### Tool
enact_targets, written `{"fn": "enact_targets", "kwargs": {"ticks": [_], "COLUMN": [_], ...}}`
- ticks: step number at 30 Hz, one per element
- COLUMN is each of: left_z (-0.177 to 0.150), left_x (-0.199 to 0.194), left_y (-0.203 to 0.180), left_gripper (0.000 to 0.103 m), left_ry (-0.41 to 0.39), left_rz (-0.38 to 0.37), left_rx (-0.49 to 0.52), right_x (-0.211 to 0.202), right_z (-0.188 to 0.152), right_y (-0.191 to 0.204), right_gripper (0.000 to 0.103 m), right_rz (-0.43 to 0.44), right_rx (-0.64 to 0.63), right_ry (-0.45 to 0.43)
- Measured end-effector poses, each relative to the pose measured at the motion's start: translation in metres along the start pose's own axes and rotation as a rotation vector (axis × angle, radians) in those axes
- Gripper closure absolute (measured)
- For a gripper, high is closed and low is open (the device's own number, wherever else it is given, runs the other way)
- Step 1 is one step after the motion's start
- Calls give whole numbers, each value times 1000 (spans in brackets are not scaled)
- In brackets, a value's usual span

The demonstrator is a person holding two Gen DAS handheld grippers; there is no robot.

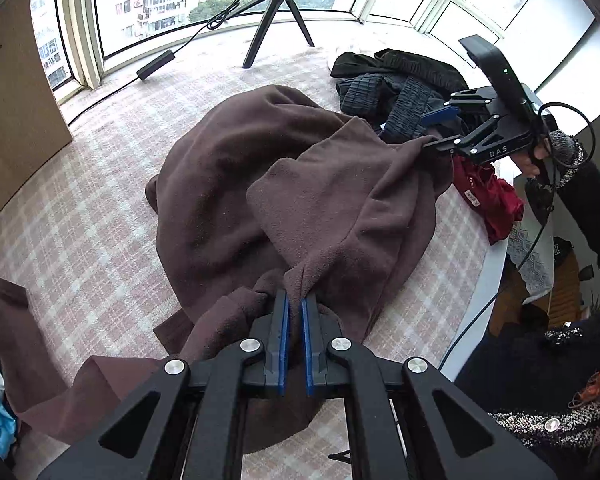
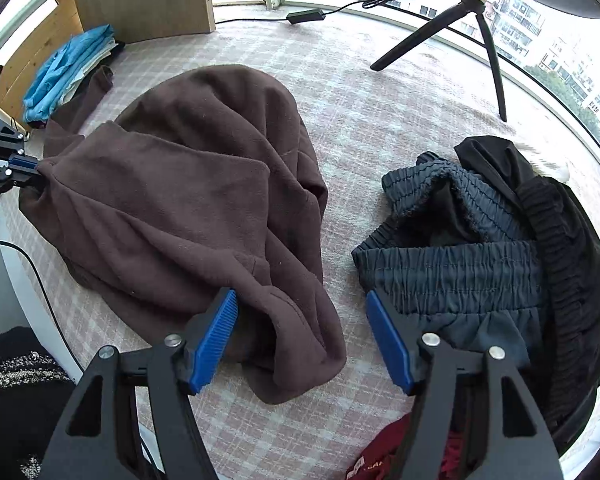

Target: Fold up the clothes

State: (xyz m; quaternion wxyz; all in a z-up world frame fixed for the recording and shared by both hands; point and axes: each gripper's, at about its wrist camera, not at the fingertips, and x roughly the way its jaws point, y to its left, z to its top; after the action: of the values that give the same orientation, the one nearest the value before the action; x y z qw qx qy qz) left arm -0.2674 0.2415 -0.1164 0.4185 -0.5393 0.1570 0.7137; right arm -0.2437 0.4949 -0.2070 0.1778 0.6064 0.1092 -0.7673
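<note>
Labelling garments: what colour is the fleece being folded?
Dark brown fleece, plain; clearest in the right wrist view.

left tool [image 1: 295,308] clamped, right tool [image 2: 302,312] agape

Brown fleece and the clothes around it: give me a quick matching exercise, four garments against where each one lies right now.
Things:
1. brown fleece
2. blue folded stack
3. dark elastic-waist pile
4. red garment

Places:
A. by the wooden panel, at the far left edge of the checked cover
B. at the near edge, beneath the right gripper
C. mid-cover, pinched by the left gripper
D. right of the fleece, towards the window

Pairs: 1-C, 2-A, 3-D, 4-B
</note>
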Motion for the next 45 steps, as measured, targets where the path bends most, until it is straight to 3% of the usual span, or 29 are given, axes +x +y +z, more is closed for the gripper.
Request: {"fn": "enact_targets", "kwargs": {"ticks": [2,3,4,5,8,10,12,14,16,19,22,27,29,33,35,36,37,38,39,40,41,45], "left_z": [9,14,20,27,51,67,77,77,64,40,33,44,47,44,43,41,41,40,39,39,38,44], "left_x": [-4,-8,-12,-17,-32,-40,-34,-23,-20,-16,-2,36,57,78,77,76,74,69,62,53,42,-32], "left_y": [-1,0,-1,1,13,29,59,89,109,117,112,128,135,139,134,131,130,127,123,118,113,85], "left_gripper": [98,98,98,99,99,98,89,90,90,71,62,50,49,51,67,89,96,96,97,97,97,97], "left_ry": [-14,-24,-36,-50,-110,-161,-174,-130,-105,-78,-50,21,72,118,109,107,103,91,77,60,37,-84], "left_rz": [23,29,38,65,156,220,261,281,254,157,141,69,71,-10,-16,-23,-40,-31,-9,7,16,116], "left_rx": [13,17,24,39,64,52,-40,-119,-178,-208,-201,-241,-251,-281,-265,-260,-265,-262,-251,-245,-244,-175], "right_x": [20,27,28,27,-8,-38,-46,-51,-31,-14,-11,-6,-3,12,23,28,30,32,28,24,17,-40], "right_z": [3,4,7,10,34,56,72,89,94,89,78,73,73,82,85,85,85,85,84,82,81,77], "right_y": [8,13,17,20,14,-2,-11,-19,-19,-24,-35,-51,-55,-58,-58,-58,-58,-57,-56,-54,-53,-42], "right_gripper": [37,48,83,94,93,93,93,89,64,60,49,47,47,41,41,41,41,44,61,86,92,95], "right_rz": [-2,-4,-7,-11,-41,-42,-80,-123,-173,-160,-102,-45,-19,-7,9,32,43,52,56,60,60,12], "right_rx": [-39,-62,-75,-86,-59,27,74,112,73,60,97,164,184,163,148,145,148,149,149,150,151,126], "right_ry": [52,73,81,84,-46,-171,-240,-296,-220,-151,-142,-105,-93,-54,-33,-21,-14,-10,-19,-28,-37,-132]}}
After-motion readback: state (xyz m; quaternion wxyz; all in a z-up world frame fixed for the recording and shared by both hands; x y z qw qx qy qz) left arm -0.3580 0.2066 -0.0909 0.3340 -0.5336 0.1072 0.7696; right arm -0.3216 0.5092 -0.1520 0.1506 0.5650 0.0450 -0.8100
